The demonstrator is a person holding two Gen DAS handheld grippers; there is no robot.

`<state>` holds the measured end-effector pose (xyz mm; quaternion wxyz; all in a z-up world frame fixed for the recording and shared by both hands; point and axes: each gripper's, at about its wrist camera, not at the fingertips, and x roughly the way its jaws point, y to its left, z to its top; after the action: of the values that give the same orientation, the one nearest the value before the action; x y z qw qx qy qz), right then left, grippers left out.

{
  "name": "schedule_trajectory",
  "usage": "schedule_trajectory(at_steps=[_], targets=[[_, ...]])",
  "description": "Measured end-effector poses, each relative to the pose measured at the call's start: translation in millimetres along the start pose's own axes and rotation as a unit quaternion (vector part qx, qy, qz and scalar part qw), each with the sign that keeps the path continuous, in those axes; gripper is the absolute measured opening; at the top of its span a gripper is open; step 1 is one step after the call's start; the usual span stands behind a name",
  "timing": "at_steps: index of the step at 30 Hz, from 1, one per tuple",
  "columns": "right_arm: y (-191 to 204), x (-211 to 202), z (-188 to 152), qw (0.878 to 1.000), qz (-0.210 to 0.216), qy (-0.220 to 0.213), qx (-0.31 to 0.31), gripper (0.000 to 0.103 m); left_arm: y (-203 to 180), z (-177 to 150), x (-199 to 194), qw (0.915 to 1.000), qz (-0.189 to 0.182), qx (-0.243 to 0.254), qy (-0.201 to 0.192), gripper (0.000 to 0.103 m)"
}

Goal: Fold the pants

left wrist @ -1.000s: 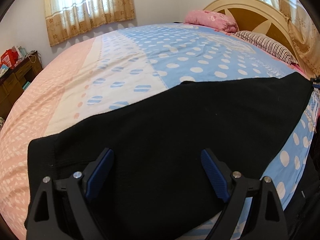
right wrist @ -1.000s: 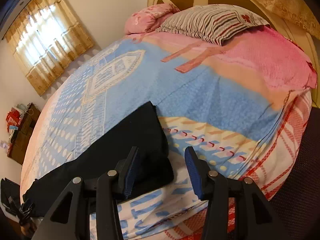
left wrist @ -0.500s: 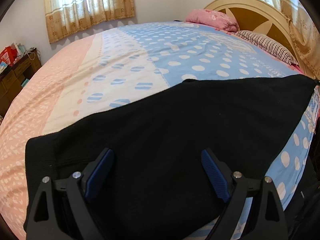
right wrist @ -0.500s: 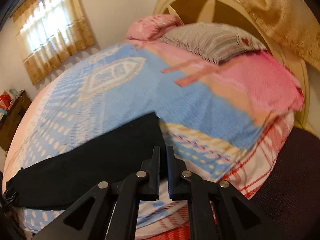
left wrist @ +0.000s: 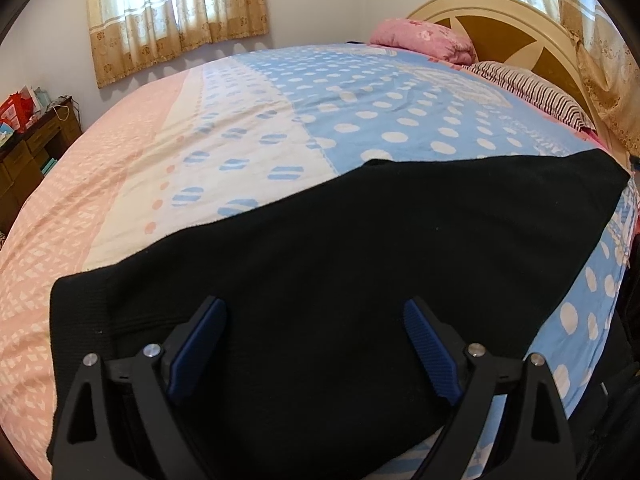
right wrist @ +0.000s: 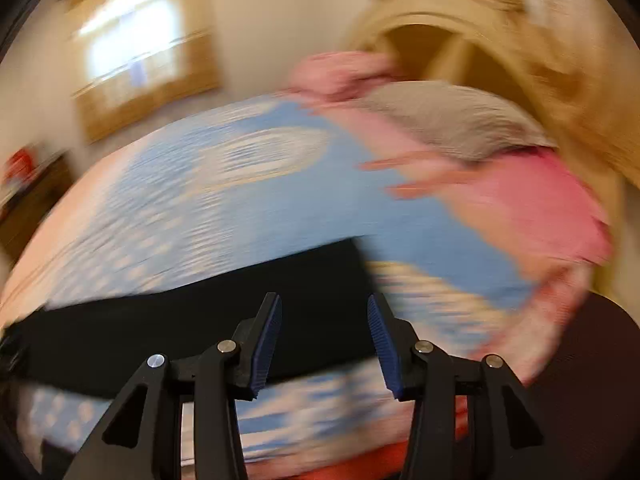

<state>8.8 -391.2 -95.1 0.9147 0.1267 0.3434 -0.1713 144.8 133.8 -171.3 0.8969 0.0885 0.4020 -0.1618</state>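
The black pants (left wrist: 360, 248) lie flat along the near edge of the bed, folded lengthwise, waistband end at the left. My left gripper (left wrist: 316, 320) is open just above the waistband end, with nothing between its blue pads. In the blurred right wrist view the pants (right wrist: 200, 332) run left from the leg end. My right gripper (right wrist: 324, 320) is open over the leg end, holding nothing.
The bed (left wrist: 280, 112) has a pink, white and blue dotted cover. A pink pillow (left wrist: 420, 38) and a striped pillow (left wrist: 532, 88) lie by the headboard (left wrist: 500, 16). A wooden cabinet (left wrist: 28, 148) stands at the left. A dark chair seat (right wrist: 592, 380) is right of the bed.
My right gripper shut half a second ago and has opened again; it swung left and lower, blurring the view. My left gripper stayed open and hardly moved.
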Motion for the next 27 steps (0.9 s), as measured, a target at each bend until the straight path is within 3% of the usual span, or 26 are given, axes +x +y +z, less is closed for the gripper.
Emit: schedule_trajectory(at_steps=[5, 9, 11, 14, 20, 27], targets=[[83, 35, -22, 0.989, 0.115, 0.064, -0.069, 0.047, 0, 0, 0, 1.0, 0.002, -0.001, 0.0, 0.093], [137, 64, -51, 0.974, 0.146, 0.117, -0.126, 0.047, 2, -2, -1, 1.0, 0.005, -0.003, -0.001, 0.093], [157, 76, -74, 0.964, 0.142, 0.163, -0.157, 0.047, 3, -3, -2, 1.0, 0.005, -0.002, -0.001, 0.093], [171, 72, -90, 0.956, 0.11, 0.161, -0.218, 0.047, 4, -5, -3, 1.0, 0.004, -0.001, -0.002, 0.093], [184, 56, -82, 0.954, 0.129, 0.119, -0.243, 0.042, 2, -5, -3, 1.0, 0.006, -0.003, -0.006, 0.093], [238, 57, -104, 0.919, 0.15, 0.09, -0.355, 0.042, 1, -6, -4, 0.9999, 0.006, -0.005, -0.008, 0.094]])
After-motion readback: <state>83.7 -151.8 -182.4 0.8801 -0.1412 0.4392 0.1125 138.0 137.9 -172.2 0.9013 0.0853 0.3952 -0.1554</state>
